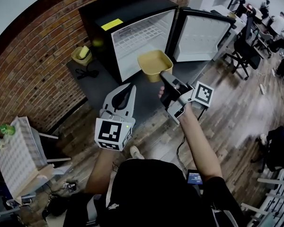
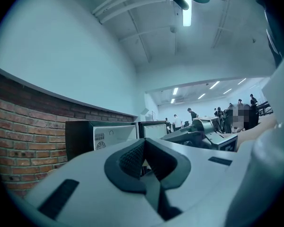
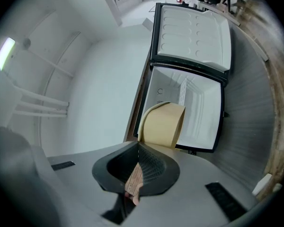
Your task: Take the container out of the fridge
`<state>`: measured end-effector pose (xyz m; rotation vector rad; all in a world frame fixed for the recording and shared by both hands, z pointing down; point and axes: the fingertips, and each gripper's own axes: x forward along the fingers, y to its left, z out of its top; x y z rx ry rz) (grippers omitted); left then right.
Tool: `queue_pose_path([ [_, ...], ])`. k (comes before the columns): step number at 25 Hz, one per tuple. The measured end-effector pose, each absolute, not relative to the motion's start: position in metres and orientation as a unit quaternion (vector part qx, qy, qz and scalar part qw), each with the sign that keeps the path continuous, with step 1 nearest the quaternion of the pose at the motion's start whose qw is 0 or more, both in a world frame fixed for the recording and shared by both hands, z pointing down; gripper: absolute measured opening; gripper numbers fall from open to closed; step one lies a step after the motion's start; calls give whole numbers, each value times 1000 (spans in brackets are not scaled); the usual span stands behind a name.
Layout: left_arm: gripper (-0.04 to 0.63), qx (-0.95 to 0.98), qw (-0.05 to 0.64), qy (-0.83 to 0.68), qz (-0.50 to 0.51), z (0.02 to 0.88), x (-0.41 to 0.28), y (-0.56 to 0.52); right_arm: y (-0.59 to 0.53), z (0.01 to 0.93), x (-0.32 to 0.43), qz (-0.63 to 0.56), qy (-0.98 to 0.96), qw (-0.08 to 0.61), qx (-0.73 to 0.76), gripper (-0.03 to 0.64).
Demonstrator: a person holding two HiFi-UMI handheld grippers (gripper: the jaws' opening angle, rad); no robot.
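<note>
Clearly the container (image 1: pixel 154 63), a tan open tub, is outside the fridge (image 1: pixel 132 11): it hangs in the air just in front of the open compartment, held up by the right gripper (image 1: pixel 163 74). That gripper is clenched on the tub's near wall, one pad inside and one outside. Its own view shows the thin wall pinched between the dark pads with the rest of the tub standing out beyond the tips toward the fridge. A pinch on the wall is probably used because the tub is too wide to span, and it leaves the open side up, which would keep anything inside from tipping out. The fridge door (image 1: pixel 201 32) stands swung wide to the right of the fridge, so the tub has free room to come away from the opening. The left gripper (image 1: pixel 131 88) hangs lower, in front of the fridge and to the left of the tub, well apart from both. Its pads are drawn together with nothing between them, so it takes no part in the hold and looks merely parked out of the way. By my reading the removal is nearly done; what remains is to carry the tub clear of the fridge.
</note>
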<state>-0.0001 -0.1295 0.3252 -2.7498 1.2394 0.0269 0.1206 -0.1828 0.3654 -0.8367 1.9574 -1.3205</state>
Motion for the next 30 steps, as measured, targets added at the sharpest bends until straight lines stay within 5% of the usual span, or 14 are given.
queue_pose_path([
  [30, 14, -908, 52, 416, 10, 336, 66, 9, -34, 361, 177, -485, 762, 310, -298, 41],
])
